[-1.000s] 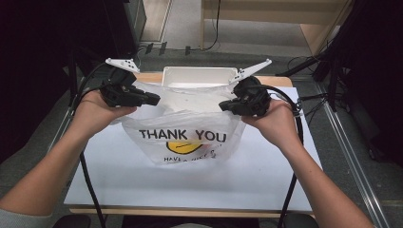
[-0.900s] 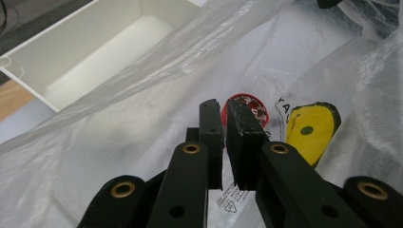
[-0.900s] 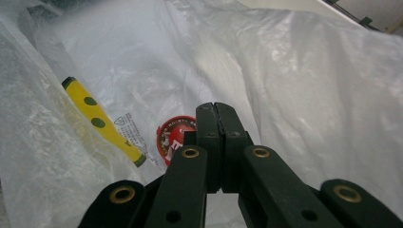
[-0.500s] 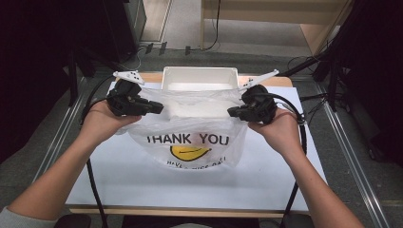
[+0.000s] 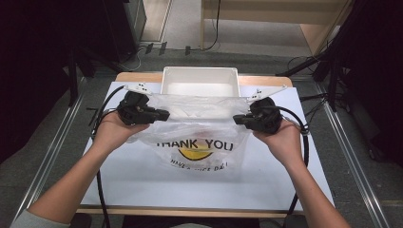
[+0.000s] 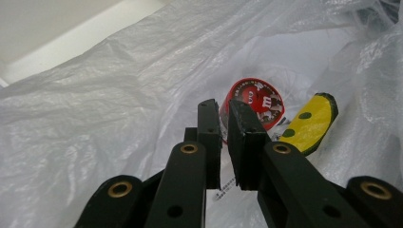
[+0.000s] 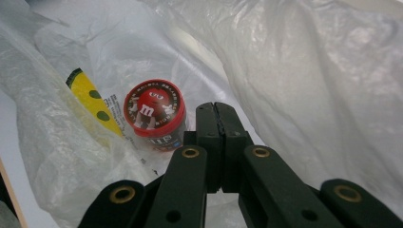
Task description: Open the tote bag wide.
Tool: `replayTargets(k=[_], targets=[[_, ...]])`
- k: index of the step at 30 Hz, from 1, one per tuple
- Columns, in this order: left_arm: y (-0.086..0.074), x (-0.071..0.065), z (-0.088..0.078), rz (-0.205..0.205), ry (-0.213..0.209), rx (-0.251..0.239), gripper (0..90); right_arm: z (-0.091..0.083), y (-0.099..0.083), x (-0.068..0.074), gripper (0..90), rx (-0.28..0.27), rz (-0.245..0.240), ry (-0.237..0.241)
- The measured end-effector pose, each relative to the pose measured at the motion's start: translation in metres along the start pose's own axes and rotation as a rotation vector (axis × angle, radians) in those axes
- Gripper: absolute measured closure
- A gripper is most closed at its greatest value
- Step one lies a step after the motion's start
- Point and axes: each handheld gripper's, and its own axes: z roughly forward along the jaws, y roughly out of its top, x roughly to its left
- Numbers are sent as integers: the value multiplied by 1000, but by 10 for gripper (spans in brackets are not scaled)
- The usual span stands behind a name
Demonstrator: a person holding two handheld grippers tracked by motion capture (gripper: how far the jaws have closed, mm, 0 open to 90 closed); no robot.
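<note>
High view: even overhead light, bright on the white table (image 5: 142,190); surroundings fall to near black at left and right edges. Image soft, low resolution; print on the plastic bag (image 5: 199,142) slightly smeared. Faint shadow under the forearms. Left gripper view: bag film glares white at top right, detail washed out; the black tongs (image 6: 223,137) in the foreground slightly soft, red tub (image 6: 259,102) reasonably sharp. Right gripper view: similar glare upper right, dim lower left corner.

Thin crinkled translucent plastic bag (image 5: 190,137); glossy red tub lid (image 7: 154,108)
</note>
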Motion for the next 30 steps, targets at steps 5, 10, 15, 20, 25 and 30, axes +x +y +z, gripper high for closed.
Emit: replayTargets(k=[5,10,15,20,25,30], targets=[[-8,4,7,-37,-13,-19,870,3,-10,-2,900,-27,7,-5],[-16,5,12,-38,-3,-41,875,8,-18,-3,900,-44,14,-11],[-24,6,19,-43,5,-47,876,15,-29,-1,900,-58,24,-17],[-33,6,26,-50,5,-49,875,22,-40,-2,900,-59,41,-15],[-38,6,30,-53,6,-40,874,27,-47,-2,900,-46,53,-12],[-45,7,38,-60,8,-35,874,34,-57,-2,900,-41,71,-11]])
